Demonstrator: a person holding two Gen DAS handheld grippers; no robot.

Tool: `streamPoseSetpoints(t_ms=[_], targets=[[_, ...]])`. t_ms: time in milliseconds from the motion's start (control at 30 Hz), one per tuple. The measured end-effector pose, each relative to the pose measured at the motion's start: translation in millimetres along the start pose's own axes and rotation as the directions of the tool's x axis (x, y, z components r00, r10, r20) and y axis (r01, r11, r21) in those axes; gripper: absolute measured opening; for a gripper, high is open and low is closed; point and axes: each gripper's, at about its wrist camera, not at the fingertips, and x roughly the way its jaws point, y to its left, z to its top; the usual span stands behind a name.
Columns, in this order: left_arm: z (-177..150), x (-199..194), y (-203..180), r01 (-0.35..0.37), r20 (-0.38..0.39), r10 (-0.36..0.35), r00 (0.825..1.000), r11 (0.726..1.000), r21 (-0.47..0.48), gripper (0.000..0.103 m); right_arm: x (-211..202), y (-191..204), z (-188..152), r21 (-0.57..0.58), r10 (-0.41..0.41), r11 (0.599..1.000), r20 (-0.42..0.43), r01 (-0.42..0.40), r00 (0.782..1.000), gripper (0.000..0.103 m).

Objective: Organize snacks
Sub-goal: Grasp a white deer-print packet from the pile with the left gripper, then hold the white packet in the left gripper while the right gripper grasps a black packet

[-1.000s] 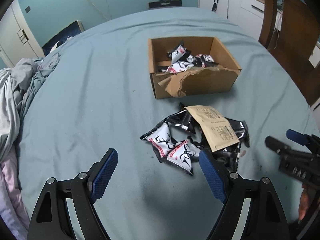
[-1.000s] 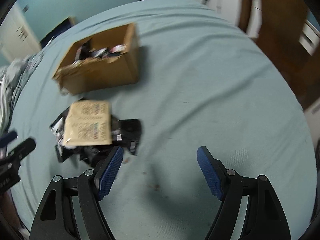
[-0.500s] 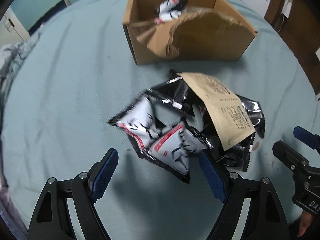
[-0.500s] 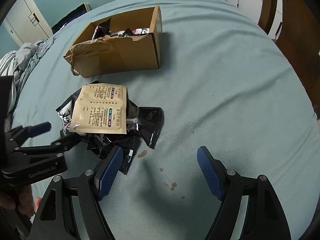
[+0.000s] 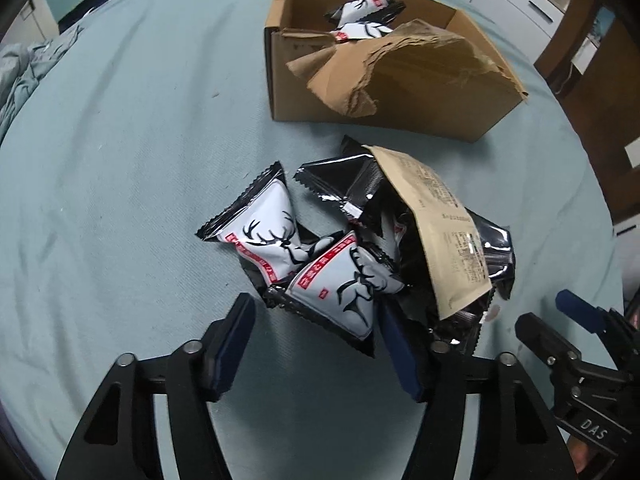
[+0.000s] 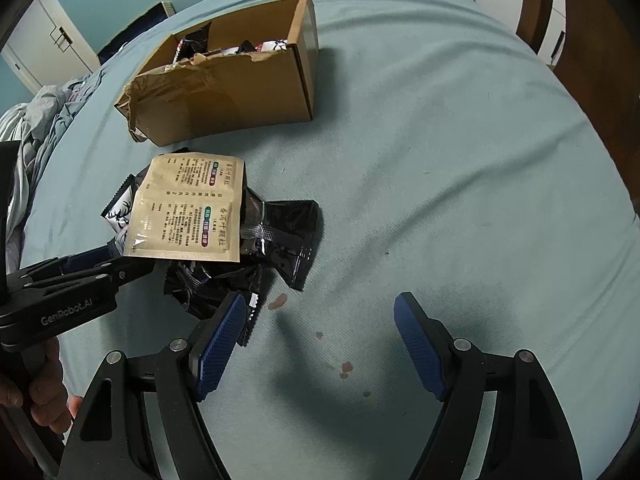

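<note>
**Left gripper drops onto the snack pile**

The left gripper has come down steeply since a second ago: back then the pile sat well ahead of it, now the nearest white deer-print packet lies right between its blue pads. Its jaws are closing, narrower than before, but the pads do not yet press the packet. The cardboard box, mid-frame earlier, now sits near the top of the left wrist view.

The right gripper has sunk a little too. Its jaws are spread wide, just as they were, with only bare teal bedsheet and a few reddish stains between them. Its left pad stands just beside the edge of the black packets.

Over to the views. The left wrist camera alone shows the deer faces and looks into the box, where two white deer packets show behind a torn flap. The right wrist camera alone shows the printed face of the tan sachet lying on top of the pile, and a hand gripping the left tool's handle.

The count: one box, one tan sachet, two white deer packets face-up on the sheet. The black packets overlap too much for an exact count; at least three. The pile lies just in front of the box, on the sheet.
</note>
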Motion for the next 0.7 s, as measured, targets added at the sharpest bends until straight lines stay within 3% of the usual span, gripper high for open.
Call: streamPoseSetpoints(t_ms=[133, 200, 233, 267, 467, 700], targets=[[3.5, 2.5, -6.1, -0.009, 0.025, 0.008, 1.0, 0.999, 0.039, 0.072, 1.4, -0.3, -1.0, 0.013, 0.011, 1.0, -0.006, -0.011, 1.0, 0.076], [5.3, 5.1, -8.0, -0.008, 0.032, 0.006, 0.999, 0.999, 0.046, 0.055, 2.0, 1.2, -1.4, 0.008, 0.012, 1.0, -0.005, -0.012, 1.0, 0.076], [7.7, 6.9, -8.4, 0.001, 0.033, -0.003, 0.999, 0.999, 0.048, 0.038, 2.4, 1.9, -1.6, 0.004, 0.009, 1.0, -0.005, -0.009, 1.0, 0.076], [11.7, 8.6, -8.0, 0.019, 0.028, -0.021, 0.999, 0.999, 0.044, 0.034, 3.4, 2.9, -1.9, -0.002, 0.005, 1.0, -0.006, -0.005, 1.0, 0.076], [7.7, 6.5, 9.6, 0.068, 0.02, -0.067, 0.998, 0.997, -0.022, 0.028, 7.2, 9.6, -6.6, -0.02, -0.012, 1.0, -0.012, 0.011, 1.0, 0.076], [-11.6, -40.1, 31.0, 0.089, 0.077, -0.083, 0.994, 0.993, -0.078, 0.028, -4.4, 16.5, -14.3, -0.031, 0.02, 0.999, 0.028, -0.02, 0.999, 0.076]])
